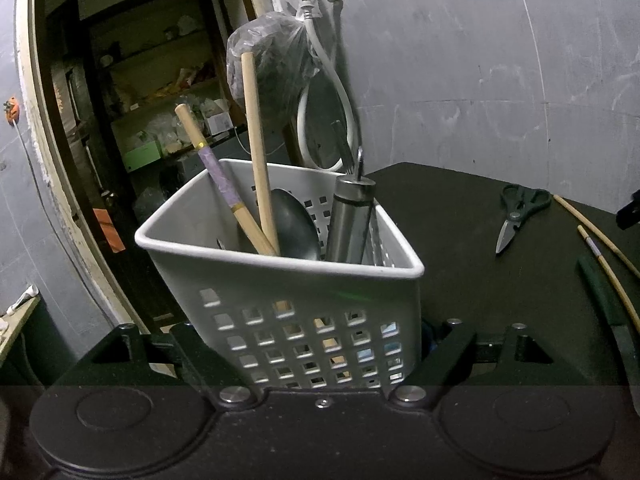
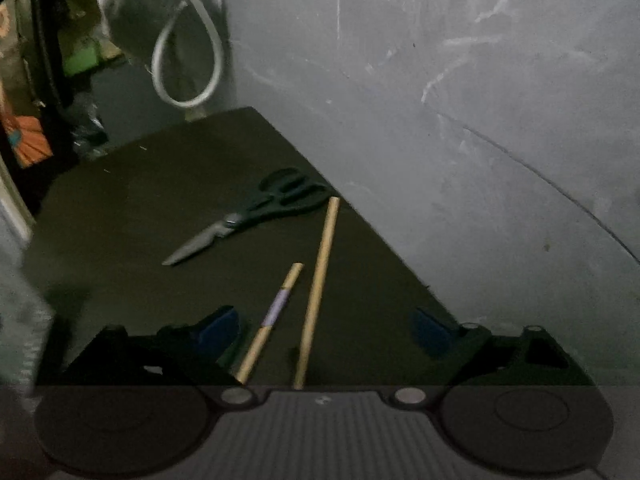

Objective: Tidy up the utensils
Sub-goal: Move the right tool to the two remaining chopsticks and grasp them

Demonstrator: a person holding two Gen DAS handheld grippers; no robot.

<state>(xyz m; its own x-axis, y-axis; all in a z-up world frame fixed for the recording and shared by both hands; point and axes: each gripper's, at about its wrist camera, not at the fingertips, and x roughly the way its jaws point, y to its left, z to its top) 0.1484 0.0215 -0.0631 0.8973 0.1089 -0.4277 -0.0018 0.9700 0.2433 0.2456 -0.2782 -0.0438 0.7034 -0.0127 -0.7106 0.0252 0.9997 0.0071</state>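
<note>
Utensils are split between two places. Left gripper (image 1: pixel 304 344) has its fingers clamped on the lower sides of the white perforated caddy (image 1: pixel 280 280), which stands upright at the dark table's (image 1: pixel 460 240) near corner. Inside it stand two wooden sticks (image 1: pixel 256 152), one with a purple band, a dark ladle (image 1: pixel 294 224) and a steel cylinder (image 1: pixel 350 220). Right gripper (image 2: pixel 324 332) hovers with fingers wide apart, nothing pressed between them; a purple-banded chopstick (image 2: pixel 272 316) and a plain chopstick (image 2: pixel 318 288) lie on the table between its blue pads (image 2: pixel 216 328). Scissors (image 2: pixel 256 216) lie just beyond, blades closed, near the grey wall (image 2: pixel 440 120).
</note>
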